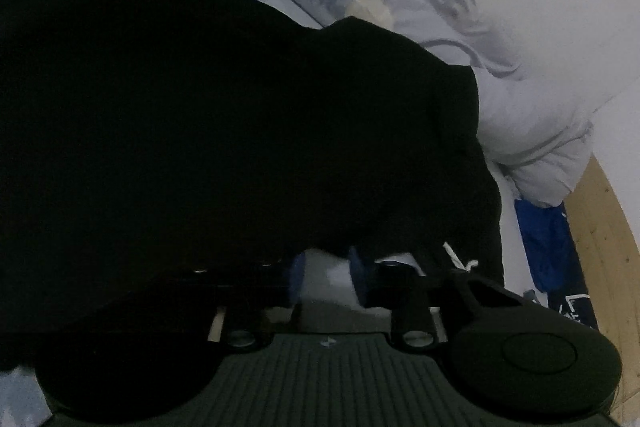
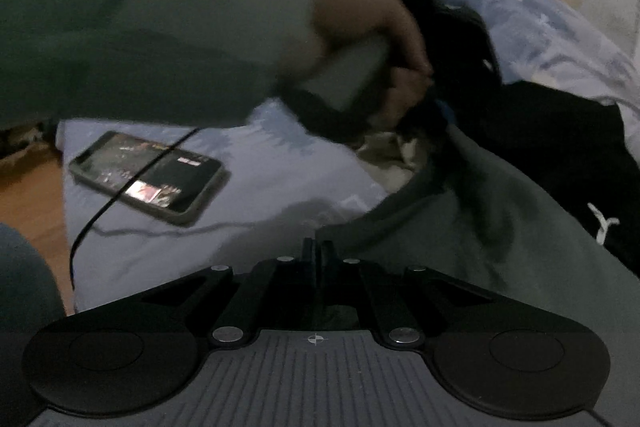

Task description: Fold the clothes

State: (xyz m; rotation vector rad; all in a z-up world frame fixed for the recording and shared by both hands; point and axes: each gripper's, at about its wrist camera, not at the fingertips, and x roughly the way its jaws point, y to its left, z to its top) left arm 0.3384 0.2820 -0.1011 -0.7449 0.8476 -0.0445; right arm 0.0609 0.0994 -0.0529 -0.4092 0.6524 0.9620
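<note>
**A:** Your right gripper point(image 2: 318, 259) has its jaws pressed together at the edge of the grey-green garment point(image 2: 480, 227); I think a thin edge is pinched there, but the blur won't settle it. Keep that hem taut and level as you carry it, so the fold lands square on the bed sheet point(image 2: 260, 187).

**B:** And my left?

**A:** Your left gripper point(image 1: 330, 275) stands with its blue-padded fingers point(image 1: 298, 277) apart, sheet showing between them. The black garment point(image 1: 220, 127) lies just beyond and over the tips, not between them. From the right wrist view your left hand point(image 2: 380, 39) is at the bunched dark cloth. Mind the phone point(image 2: 148, 177) and its cable, both near the grey-green cloth.
</note>
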